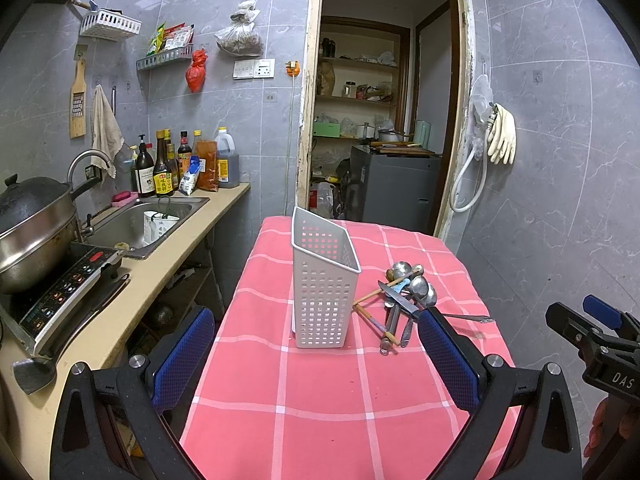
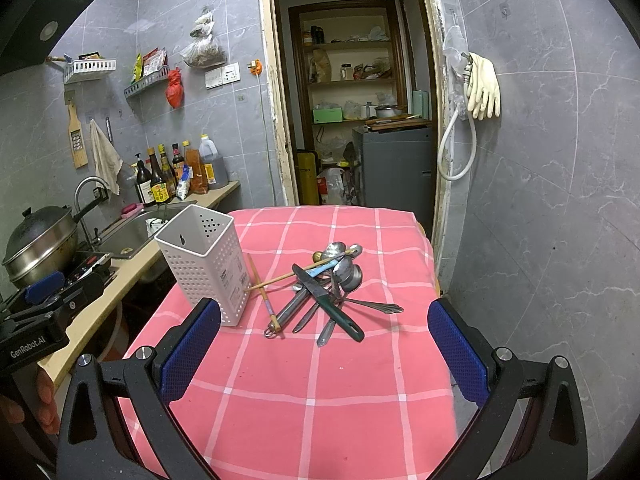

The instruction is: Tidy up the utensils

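Utensil pile (image 2: 324, 288) right of holder (image 2: 204, 264)

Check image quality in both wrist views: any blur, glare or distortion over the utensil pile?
Left wrist: sharp, strong fisheye bowing at edges, black corner vignette, utensil pile evenly lit. Right wrist: same bowing, pile crisp, faint highlights on the spoons, soft shadows.

Only two markings read clearly, both on gripper bodies. In the left wrist view, the right gripper (image 1: 600, 328) at the frame's right edge carries the white letters "DAS" on its black housing. In the right wrist view, the left gripper (image 2: 44, 296) at the left edge bears "GenRobot.AI" in white on its black body. The yellow label on a sauce bottle (image 2: 159, 184) is too small to read.
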Demonstrator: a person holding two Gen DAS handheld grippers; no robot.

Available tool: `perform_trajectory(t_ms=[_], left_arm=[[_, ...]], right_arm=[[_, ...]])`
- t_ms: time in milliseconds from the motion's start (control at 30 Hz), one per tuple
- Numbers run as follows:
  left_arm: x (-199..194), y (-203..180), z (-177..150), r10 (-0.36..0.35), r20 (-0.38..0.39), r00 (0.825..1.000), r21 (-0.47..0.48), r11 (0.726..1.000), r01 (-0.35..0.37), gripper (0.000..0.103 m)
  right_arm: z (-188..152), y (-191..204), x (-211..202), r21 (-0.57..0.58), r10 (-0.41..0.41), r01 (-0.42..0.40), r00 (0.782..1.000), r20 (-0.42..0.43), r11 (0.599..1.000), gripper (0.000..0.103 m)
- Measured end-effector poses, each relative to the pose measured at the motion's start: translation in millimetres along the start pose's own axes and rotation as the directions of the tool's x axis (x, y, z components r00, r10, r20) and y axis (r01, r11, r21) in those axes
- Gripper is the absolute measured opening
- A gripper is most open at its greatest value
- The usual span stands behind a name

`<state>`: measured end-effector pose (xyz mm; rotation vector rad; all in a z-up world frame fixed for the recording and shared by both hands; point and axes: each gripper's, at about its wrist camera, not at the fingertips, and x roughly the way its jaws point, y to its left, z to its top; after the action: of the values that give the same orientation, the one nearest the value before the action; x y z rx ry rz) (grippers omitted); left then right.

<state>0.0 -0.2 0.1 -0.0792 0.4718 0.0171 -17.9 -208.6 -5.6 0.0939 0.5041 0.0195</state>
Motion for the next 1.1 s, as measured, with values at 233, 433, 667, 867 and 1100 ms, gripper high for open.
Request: perform_trajectory(t_ms=[233,433,667,867,1100], left_arm=[[0.1,-0.1,0.0,0.001,-0.002,1.0,0.0,1.0,-0.001,0.102],[0.1,-0.1,0.0,0.001,-0.001,1.0,0.001,1.0,-0.001,0.102],[-0.1,-0.2,0.1,0.002,0.0,1.0,0.001,1.0,-0.002,0.102],[0.2,-0.3,0.1,0.002,-0.002,1.0,0.001,1.0,-0.002,0.103],[0.1,-0.3,0.1,0.002,-0.002,1.0,0.002,1.0,-0.002,0.102]], right_arm=[[0.5,-0.7,0.5,0.0,0.0,0.0,1.0,-0.003,1.0,0.102],[1.5,-2.7,0.9,0.002,0.001,-0.001,1.0,-0.004,1.0,0.102],[-1.1,2.8,1.2,0.001,0.002,-0.002,1.0,-0.004,1.0,0.102],[-1.5,3.4,1.2,0.002,0.002,-0.002,1.0,-0.005,1.0,0.102],[-1.5,3.3,1.1,0.002,0.002,-0.002,1.0,-0.005,1.0,0.102]])
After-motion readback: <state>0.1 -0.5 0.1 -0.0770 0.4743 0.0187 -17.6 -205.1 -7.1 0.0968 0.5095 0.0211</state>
